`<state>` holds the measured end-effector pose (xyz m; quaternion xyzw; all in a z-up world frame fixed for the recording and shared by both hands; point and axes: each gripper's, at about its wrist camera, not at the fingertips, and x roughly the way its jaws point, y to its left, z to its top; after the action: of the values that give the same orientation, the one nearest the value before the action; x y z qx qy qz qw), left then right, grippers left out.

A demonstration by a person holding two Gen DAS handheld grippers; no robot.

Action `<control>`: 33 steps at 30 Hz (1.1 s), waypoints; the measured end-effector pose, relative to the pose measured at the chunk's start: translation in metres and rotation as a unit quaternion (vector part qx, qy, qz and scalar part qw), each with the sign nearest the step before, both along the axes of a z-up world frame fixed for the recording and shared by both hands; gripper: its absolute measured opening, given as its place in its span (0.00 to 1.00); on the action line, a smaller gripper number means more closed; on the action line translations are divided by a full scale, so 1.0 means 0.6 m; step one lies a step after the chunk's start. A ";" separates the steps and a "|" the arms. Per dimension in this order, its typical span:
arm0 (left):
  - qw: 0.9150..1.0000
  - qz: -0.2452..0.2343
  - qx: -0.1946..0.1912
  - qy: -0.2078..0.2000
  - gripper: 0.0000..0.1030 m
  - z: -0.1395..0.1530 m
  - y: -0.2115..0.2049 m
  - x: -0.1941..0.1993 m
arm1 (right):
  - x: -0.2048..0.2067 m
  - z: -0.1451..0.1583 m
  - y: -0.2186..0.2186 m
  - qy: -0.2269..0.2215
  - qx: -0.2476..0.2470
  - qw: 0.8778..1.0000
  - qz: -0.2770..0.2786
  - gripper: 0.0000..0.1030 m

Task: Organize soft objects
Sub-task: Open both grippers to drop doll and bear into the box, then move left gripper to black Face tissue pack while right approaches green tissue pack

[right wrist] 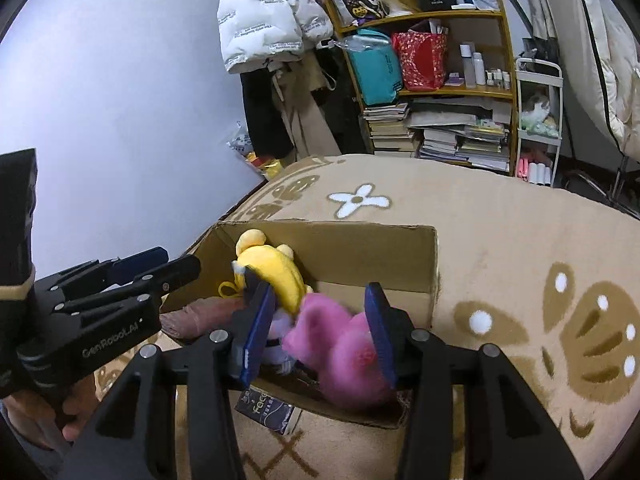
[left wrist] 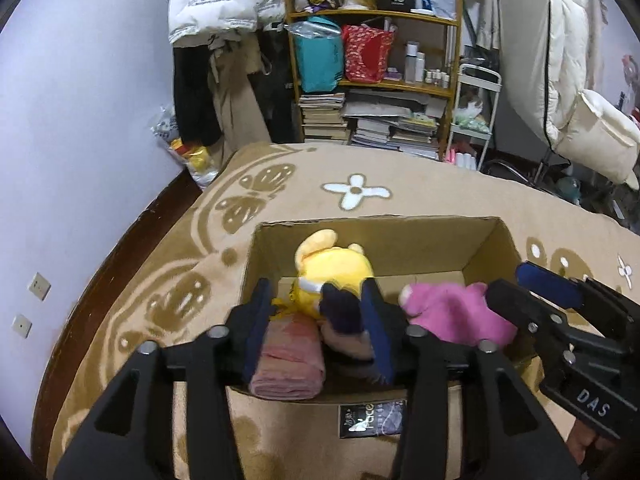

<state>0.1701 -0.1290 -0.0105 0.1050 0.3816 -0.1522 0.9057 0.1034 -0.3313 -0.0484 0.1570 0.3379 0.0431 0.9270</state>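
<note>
An open cardboard box (left wrist: 492, 240) (right wrist: 424, 264) sits on a beige patterned blanket. Inside lie a yellow plush (left wrist: 332, 268) (right wrist: 276, 268), a folded pink towel (left wrist: 292, 364) (right wrist: 192, 316), a small purple-grey plush (left wrist: 344, 320) (right wrist: 276, 340) and a pink plush (left wrist: 456, 312) (right wrist: 340, 352). My left gripper (left wrist: 320, 300) is open over the box's near left part, its pads either side of the yellow and purple plushes. My right gripper (right wrist: 320, 312) is open around the pink plush; the pads stand apart from it.
The blanket (left wrist: 360, 176) covers a raised surface next to a lilac wall. Behind it stand a wooden shelf (left wrist: 376, 84) with bags, bottles and stacked books, hanging coats (left wrist: 224, 8), and a white wire cart (left wrist: 476, 116). A dark card (left wrist: 372, 420) lies before the box.
</note>
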 end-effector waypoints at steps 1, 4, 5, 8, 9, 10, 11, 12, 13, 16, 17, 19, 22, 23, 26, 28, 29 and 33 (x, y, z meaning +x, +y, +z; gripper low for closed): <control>1.000 0.007 0.000 -0.001 0.66 0.000 0.004 0.001 | -0.001 0.001 0.002 0.002 -0.003 1.000 0.000 0.48; 0.999 0.032 -0.002 -0.002 0.87 0.005 0.020 -0.001 | -0.005 0.006 0.012 0.014 -0.017 1.000 0.005 0.48; 0.999 0.039 -0.004 0.002 0.87 0.008 0.025 -0.001 | -0.010 0.009 0.015 0.016 -0.025 1.000 0.006 0.48; 0.999 0.045 -0.001 0.003 0.88 0.014 0.034 -0.003 | -0.025 0.017 0.016 0.018 -0.031 0.999 0.008 0.59; 0.999 0.048 0.005 -0.002 0.90 0.016 0.037 -0.008 | -0.029 0.020 0.016 0.017 -0.032 0.999 0.007 0.62; 0.999 0.049 0.008 -0.005 0.94 0.018 0.038 -0.013 | -0.038 0.026 0.015 0.012 -0.035 0.999 0.001 0.68; 0.999 0.048 0.008 -0.006 0.94 0.020 0.040 -0.017 | -0.046 0.030 0.015 0.008 -0.037 0.999 -0.004 0.75; 0.999 0.048 0.007 -0.008 0.94 0.024 0.043 -0.024 | -0.055 0.034 0.015 0.004 -0.038 0.999 -0.008 0.80; 0.999 0.047 0.005 -0.010 0.94 0.027 0.047 -0.029 | -0.060 0.036 0.015 0.002 -0.038 0.999 -0.010 0.87; 0.999 0.038 -0.002 -0.010 0.95 0.036 0.056 -0.044 | -0.078 0.047 0.013 0.006 -0.036 0.999 -0.016 0.93; 0.999 0.035 -0.001 -0.008 0.95 0.038 0.059 -0.050 | -0.083 0.048 0.013 0.010 -0.033 0.999 -0.018 0.98; 0.999 0.034 0.000 -0.008 0.98 0.043 0.062 -0.058 | -0.098 0.051 0.010 0.011 -0.028 0.999 -0.021 1.00; 0.999 0.039 -0.003 -0.008 0.99 0.045 0.076 -0.076 | -0.117 0.053 0.012 0.013 -0.033 0.999 -0.022 1.00; 0.999 0.043 -0.005 -0.007 0.99 0.044 0.081 -0.081 | -0.126 0.054 0.013 0.014 -0.036 0.999 -0.021 1.00; 0.998 0.055 0.000 -0.004 0.99 0.039 0.094 -0.096 | -0.143 0.053 0.011 0.015 -0.040 0.999 -0.024 1.00; 0.998 0.055 0.004 -0.007 0.99 0.036 0.100 -0.107 | -0.153 0.050 0.009 0.019 -0.036 0.999 -0.029 1.00; 0.999 0.053 0.005 -0.007 0.99 0.035 0.102 -0.112 | -0.157 0.048 0.009 0.020 -0.035 0.999 -0.029 1.00; 0.999 0.049 0.006 0.004 0.99 0.025 0.107 -0.129 | -0.173 0.042 0.014 0.026 -0.041 0.998 -0.030 1.00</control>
<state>0.0926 -0.0647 0.0046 0.0908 0.3907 -0.1062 0.9099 -0.0005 -0.3229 -0.0235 0.1303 0.3584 -0.0028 0.9244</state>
